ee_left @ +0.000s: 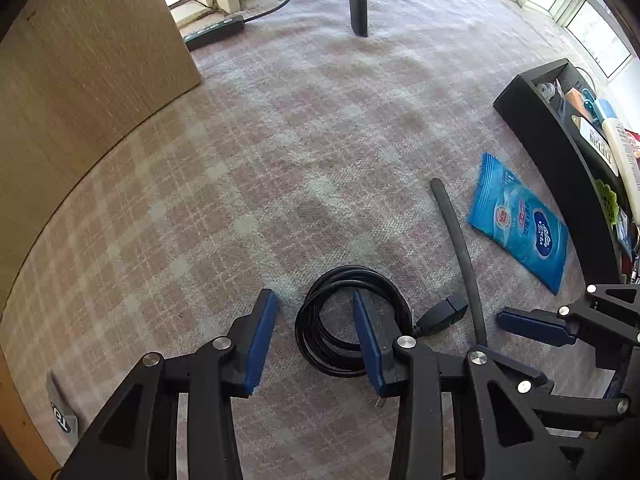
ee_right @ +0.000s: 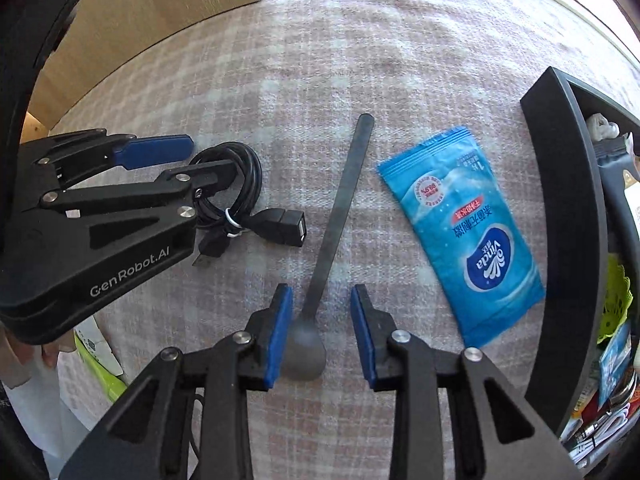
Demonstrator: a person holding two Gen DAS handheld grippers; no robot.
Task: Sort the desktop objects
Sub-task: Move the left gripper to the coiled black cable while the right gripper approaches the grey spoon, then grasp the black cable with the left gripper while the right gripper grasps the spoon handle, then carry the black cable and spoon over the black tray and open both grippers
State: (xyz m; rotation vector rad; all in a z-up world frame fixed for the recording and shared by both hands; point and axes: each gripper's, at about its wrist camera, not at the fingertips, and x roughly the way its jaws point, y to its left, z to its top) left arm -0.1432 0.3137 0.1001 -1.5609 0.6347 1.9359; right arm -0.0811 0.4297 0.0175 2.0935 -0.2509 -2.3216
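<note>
- The left gripper hangs low over a coiled black cable, its jaws wide apart; the right pad sits inside the coil's ring and the left pad stands outside the coil's left edge, so one side of the loop lies between them.
- In the right wrist view the cable shows a white tie around its strands, with two USB plugs trailing near and right of the coil.
- The right gripper is down at the cloth, jaws wide, with the bowl of a dark spoon between its pads; neither pad clearly touches it.
- The spoon's handle runs far from the bowl, lying between the cable on the left and a blue wipes pack on the right, apart from both.
- A black tray stands at the right edge, just beyond the pack, and holds mixed small items.
- Everything lies on a pink checked cloth.
- A cardboard box stands at the far left.
</note>
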